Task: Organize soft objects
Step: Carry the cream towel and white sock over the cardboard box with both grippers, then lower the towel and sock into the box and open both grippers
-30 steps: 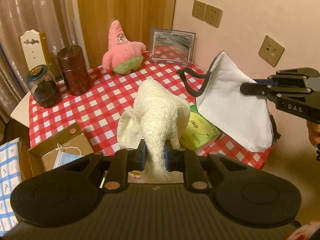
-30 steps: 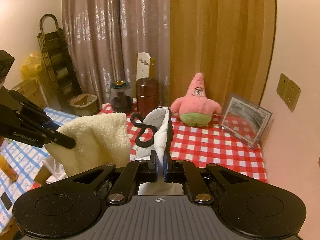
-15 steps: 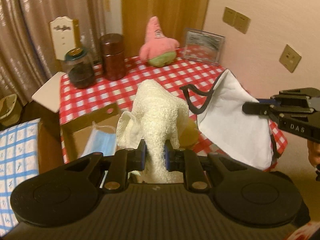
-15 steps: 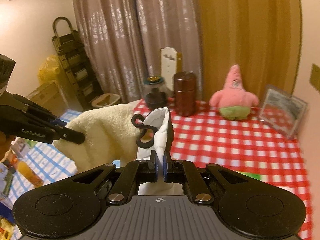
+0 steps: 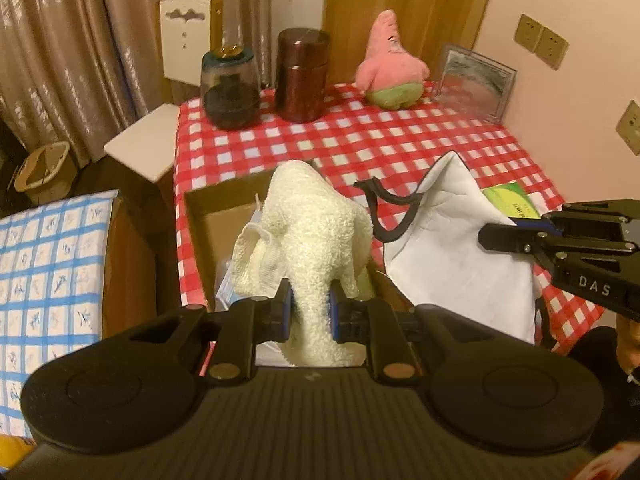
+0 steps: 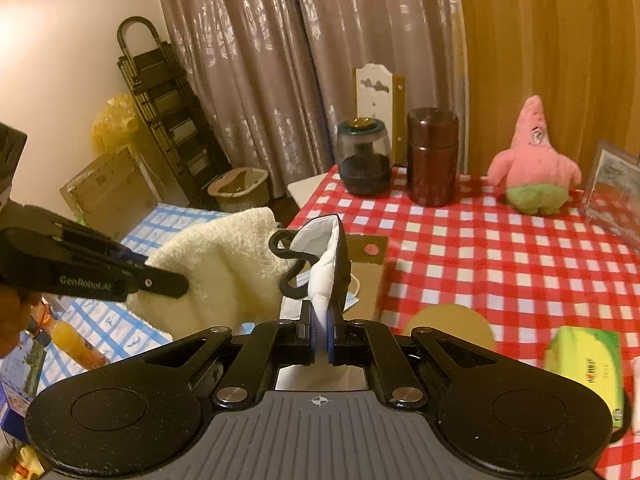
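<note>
My left gripper (image 5: pixel 309 312) is shut on a cream terry towel (image 5: pixel 316 224) and holds it above an open cardboard box (image 5: pixel 208 220) at the table's near left corner. The towel also shows in the right wrist view (image 6: pixel 224 264), pinched by the left gripper (image 6: pixel 180 282). My right gripper (image 6: pixel 320 330) is shut on a white cloth bag with black handles (image 6: pixel 326 264), held in the air beside the towel. The bag shows in the left wrist view (image 5: pixel 452 256) with the right gripper (image 5: pixel 486 236) on its right edge. A pink star plush (image 5: pixel 390 66) sits at the table's back.
A red checked tablecloth (image 5: pixel 380 140) covers the table. A dark glass jar (image 5: pixel 230 86), a brown canister (image 5: pixel 302 76) and a framed picture (image 5: pixel 474 80) stand at the back. A green tissue pack (image 6: pixel 586 364) lies near the front. A blue checked surface (image 5: pixel 48 280) lies left.
Both grippers have pulled back and to the left with the towel and the bag still held. The towel now hangs over the cardboard box.
</note>
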Available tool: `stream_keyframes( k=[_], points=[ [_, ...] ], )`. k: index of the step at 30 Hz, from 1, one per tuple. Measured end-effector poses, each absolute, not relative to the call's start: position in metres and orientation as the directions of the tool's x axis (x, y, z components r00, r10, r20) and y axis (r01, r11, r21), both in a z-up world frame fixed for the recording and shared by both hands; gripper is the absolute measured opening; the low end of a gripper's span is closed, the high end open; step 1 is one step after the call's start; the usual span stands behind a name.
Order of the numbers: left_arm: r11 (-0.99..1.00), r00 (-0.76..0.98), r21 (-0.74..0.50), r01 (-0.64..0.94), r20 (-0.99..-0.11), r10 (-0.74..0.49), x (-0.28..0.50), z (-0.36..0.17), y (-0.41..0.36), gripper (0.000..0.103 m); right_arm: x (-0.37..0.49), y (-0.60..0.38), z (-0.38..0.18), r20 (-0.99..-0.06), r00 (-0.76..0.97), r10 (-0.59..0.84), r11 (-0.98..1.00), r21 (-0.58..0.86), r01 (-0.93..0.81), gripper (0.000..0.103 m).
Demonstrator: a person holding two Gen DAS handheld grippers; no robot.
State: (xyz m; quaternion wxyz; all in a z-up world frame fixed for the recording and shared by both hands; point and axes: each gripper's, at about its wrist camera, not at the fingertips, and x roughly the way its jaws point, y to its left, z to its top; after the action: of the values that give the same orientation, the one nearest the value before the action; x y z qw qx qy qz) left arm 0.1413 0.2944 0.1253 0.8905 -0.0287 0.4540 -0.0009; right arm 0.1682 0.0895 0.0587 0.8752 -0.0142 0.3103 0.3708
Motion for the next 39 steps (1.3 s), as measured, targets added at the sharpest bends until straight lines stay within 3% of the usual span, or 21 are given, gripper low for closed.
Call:
stream_keyframes(
  k=[39],
  points=[
    [0.991,0.495,-0.068,-0.111,-0.869,-0.004,0.266,-0.007,0.371,0.016,0.276,0.209,-0.056,-0.615,0.513,0.599,0.755,0.221,-0.617,0.005]
  ],
)
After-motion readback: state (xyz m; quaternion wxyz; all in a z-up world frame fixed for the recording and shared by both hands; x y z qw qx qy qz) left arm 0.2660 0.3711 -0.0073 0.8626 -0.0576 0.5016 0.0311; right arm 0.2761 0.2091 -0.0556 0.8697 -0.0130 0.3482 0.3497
